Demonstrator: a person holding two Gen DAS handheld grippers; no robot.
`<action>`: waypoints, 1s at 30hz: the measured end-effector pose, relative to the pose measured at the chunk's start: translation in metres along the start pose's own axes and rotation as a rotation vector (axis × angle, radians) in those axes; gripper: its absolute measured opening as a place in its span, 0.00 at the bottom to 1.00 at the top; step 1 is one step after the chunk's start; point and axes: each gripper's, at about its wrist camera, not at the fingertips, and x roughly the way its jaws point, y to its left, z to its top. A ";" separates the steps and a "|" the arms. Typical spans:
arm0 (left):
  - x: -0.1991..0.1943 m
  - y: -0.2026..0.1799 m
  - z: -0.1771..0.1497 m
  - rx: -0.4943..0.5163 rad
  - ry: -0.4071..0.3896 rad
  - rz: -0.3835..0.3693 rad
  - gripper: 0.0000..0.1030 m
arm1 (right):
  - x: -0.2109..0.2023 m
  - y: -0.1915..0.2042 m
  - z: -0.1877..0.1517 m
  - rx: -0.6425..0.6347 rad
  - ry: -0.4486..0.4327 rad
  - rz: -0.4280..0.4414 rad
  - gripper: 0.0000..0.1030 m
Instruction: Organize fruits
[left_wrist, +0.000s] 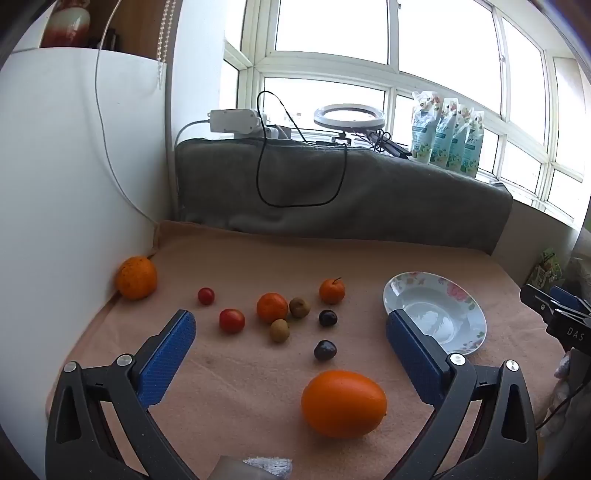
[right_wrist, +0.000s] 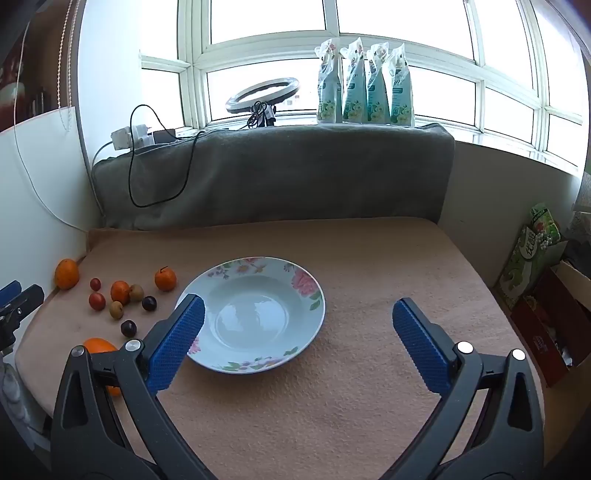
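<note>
Left claw: black plastic frame with triangular cut-outs, two fingers faced with blue ribbed pads, round silver screws at the pivots. Right claw: same build; in the left wrist view its black body bears white letters "DAS".

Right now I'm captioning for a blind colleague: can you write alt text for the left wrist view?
An open left gripper hovers over a peach cloth strewn with fruit: a large orange fruit nearest, smaller oranges, red tomatoes and dark plums beyond. An empty floral plate sits to the right, below a bright window.
</note>
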 end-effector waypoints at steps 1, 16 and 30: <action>0.000 0.000 0.000 -0.001 0.001 -0.001 1.00 | 0.000 0.000 0.000 -0.001 -0.002 -0.003 1.00; 0.001 0.004 0.000 -0.004 -0.004 0.002 1.00 | -0.002 0.002 0.001 -0.006 -0.008 0.000 1.00; -0.001 0.001 0.000 0.002 -0.007 0.006 1.00 | -0.003 0.005 0.000 -0.011 -0.010 0.004 1.00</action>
